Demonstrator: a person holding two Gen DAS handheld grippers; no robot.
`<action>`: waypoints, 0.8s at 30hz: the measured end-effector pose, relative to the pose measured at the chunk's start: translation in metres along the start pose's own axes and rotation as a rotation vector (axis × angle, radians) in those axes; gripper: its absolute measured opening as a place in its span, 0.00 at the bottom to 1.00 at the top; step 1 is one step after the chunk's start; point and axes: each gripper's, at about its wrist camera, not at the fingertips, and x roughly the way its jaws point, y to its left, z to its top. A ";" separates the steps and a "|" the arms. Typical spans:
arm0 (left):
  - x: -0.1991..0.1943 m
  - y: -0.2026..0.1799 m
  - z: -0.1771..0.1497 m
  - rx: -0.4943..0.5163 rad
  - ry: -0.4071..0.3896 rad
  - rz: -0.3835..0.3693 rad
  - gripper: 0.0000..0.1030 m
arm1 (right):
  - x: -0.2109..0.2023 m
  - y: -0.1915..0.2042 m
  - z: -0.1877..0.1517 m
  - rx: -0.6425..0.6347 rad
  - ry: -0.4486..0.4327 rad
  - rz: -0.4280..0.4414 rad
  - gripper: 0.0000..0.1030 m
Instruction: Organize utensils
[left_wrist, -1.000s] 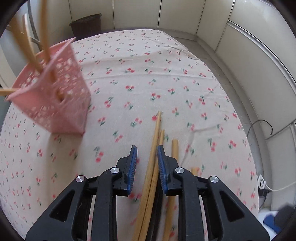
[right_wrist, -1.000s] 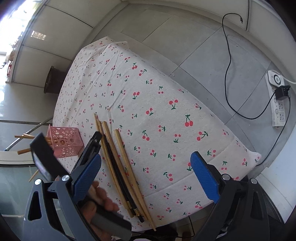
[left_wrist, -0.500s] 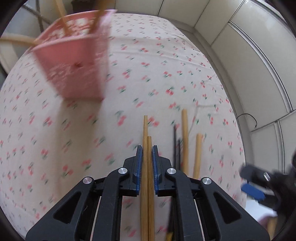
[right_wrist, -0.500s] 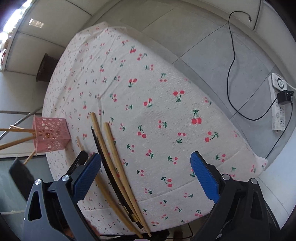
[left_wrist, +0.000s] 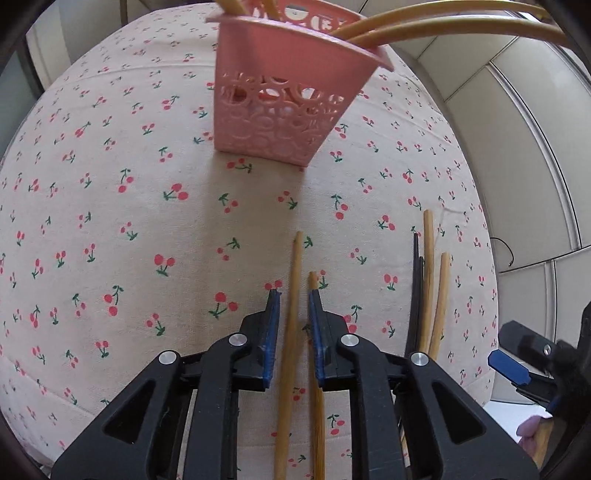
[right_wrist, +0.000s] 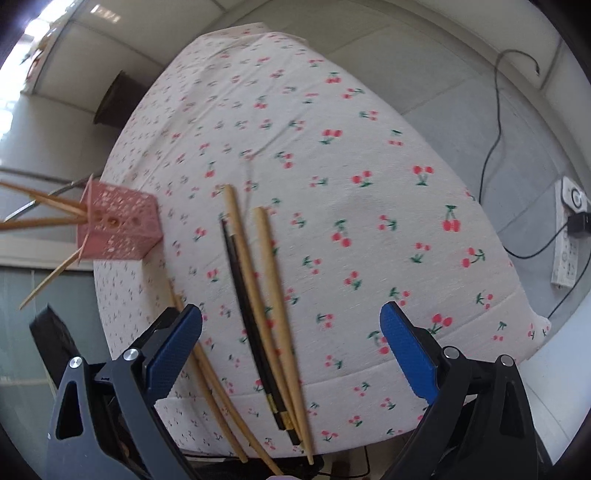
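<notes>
In the left wrist view the pink basket (left_wrist: 284, 110) stands at twelve o'clock on the cherry-print tablecloth (left_wrist: 110, 221), its walls pierced with round holes; wooden chopsticks (left_wrist: 443, 22) lean out of it toward two o'clock, their far ends cut off by the frame. Below, at six o'clock, the left gripper (left_wrist: 291, 306) has its jaws narrow but not pressed – two wooden chopsticks (left_wrist: 291, 314) run between the blue pads, and whether the pads touch them cannot be told. At three o'clock lies a second bundle, black chopsticks (left_wrist: 417, 295) beside two pale wooden ones (left_wrist: 428, 266), their near ends hidden behind the gripper's black frame.

In the right wrist view the basket (right_wrist: 118, 229) sits at nine o'clock near the table edge. The dark pair (right_wrist: 251, 332) and light sticks (right_wrist: 273, 295) lie in the centre, overhanging the near edge. The right gripper (right_wrist: 291, 339) hangs wide apart above them, empty – ribbed blue pads on black arms. At three o'clock a white power strip (right_wrist: 569, 229) and black cable (right_wrist: 495, 147) lie on the grey floor.
</notes>
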 end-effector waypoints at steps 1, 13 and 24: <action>0.000 0.000 0.002 -0.005 0.000 -0.008 0.16 | 0.000 0.004 -0.001 -0.013 0.000 -0.002 0.92; 0.010 -0.018 0.002 0.131 0.018 0.151 0.14 | 0.007 0.021 -0.012 -0.084 0.016 -0.038 0.92; -0.034 0.035 0.007 -0.005 -0.052 0.134 0.05 | 0.031 0.066 -0.024 -0.193 0.022 -0.079 0.92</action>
